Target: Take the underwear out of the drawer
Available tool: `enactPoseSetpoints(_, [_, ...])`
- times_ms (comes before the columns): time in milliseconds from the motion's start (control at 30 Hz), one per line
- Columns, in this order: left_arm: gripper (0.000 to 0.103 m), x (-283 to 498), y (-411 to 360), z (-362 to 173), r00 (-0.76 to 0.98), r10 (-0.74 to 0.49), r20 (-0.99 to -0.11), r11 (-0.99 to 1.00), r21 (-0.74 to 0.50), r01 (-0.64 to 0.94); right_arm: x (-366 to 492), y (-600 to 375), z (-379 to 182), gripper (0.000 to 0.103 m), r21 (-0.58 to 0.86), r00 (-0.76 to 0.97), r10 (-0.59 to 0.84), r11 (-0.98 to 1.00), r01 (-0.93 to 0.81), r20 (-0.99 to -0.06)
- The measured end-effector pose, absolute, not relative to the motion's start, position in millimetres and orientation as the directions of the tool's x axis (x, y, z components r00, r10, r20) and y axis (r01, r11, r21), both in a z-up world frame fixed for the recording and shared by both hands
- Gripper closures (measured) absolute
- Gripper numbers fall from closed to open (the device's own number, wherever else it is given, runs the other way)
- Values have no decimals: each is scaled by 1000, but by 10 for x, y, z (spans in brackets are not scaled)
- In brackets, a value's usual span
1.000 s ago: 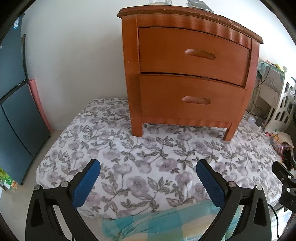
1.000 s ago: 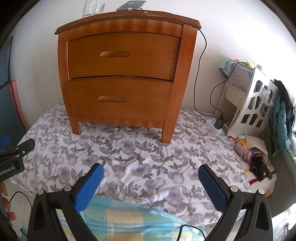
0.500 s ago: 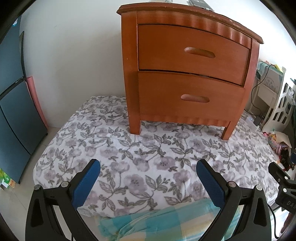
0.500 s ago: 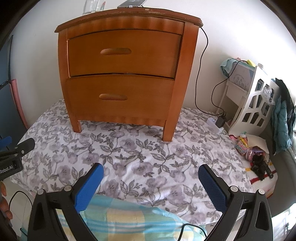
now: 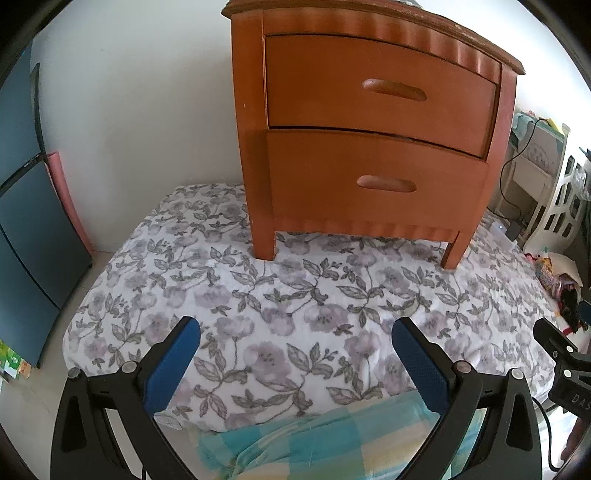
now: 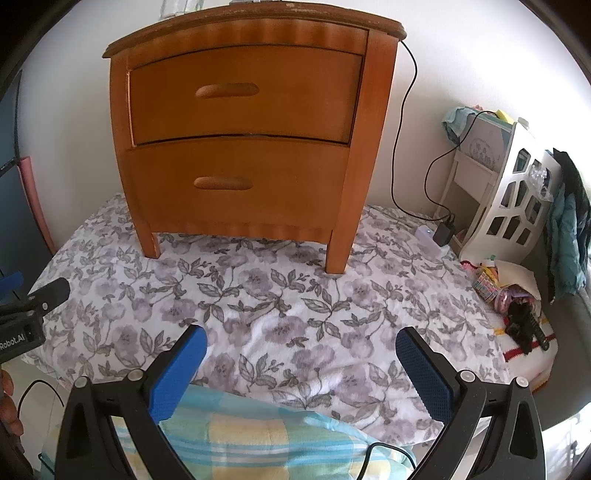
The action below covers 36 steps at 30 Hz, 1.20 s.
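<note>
Both my grippers, left (image 5: 295, 354) and right (image 6: 301, 356), are wide open and hold nothing, over the flowery sheet (image 5: 280, 295) near the shut drawers (image 6: 240, 99).

- Both drawers, the upper drawer (image 6: 240, 99) and the lower drawer (image 6: 236, 184), sit shut well ahead of the claws, so their contents stay hidden
- The nightstand top (image 6: 255, 18) is cut by the upper edge; the things standing on it cannot be identified
- Left of the right gripper (image 6: 297, 362), the left gripper (image 6: 33, 310) shows only partly, its lettering clipped by the rim
- Right of it, the small clutter (image 6: 513, 299) on the floor is too small to identify
- The checked cloth (image 6: 258, 443) under the claw runs off the bottom edge
</note>
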<state>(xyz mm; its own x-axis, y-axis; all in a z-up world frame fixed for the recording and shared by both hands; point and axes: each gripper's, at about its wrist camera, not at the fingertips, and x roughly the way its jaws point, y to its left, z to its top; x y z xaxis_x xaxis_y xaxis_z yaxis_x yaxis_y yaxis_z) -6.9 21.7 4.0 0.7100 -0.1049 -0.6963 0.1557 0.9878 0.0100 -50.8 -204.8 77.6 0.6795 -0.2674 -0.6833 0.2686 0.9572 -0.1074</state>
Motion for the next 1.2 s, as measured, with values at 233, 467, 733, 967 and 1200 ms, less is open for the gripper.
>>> enactPoseSetpoints(233, [0,156,162,67,690,-100,-716,981,43,187,-460,-2099,686,0,-109,665,-261,959,263,-700])
enactPoseSetpoints(467, [0,808,-88,351,716,-83,-693,964,126,234,-368,-2173,579,0,-105,646,-253,960,258,-720])
enactPoseSetpoints(733, [0,1577,-735,479,717,-39,-695,873,325,363,-214,-2294,459,0,-103,621,-249,960,261,-743])
enactPoseSetpoints(967, [0,1903,-1297,337,750,17,-662,698,545,465,-92,-2371,273,0,-89,583,-231,961,261,-779])
enactPoseSetpoints(1200, [1,2008,-1626,93,775,30,-631,575,645,503,-18,-2410,140,0,-74,560,-208,965,254,-802])
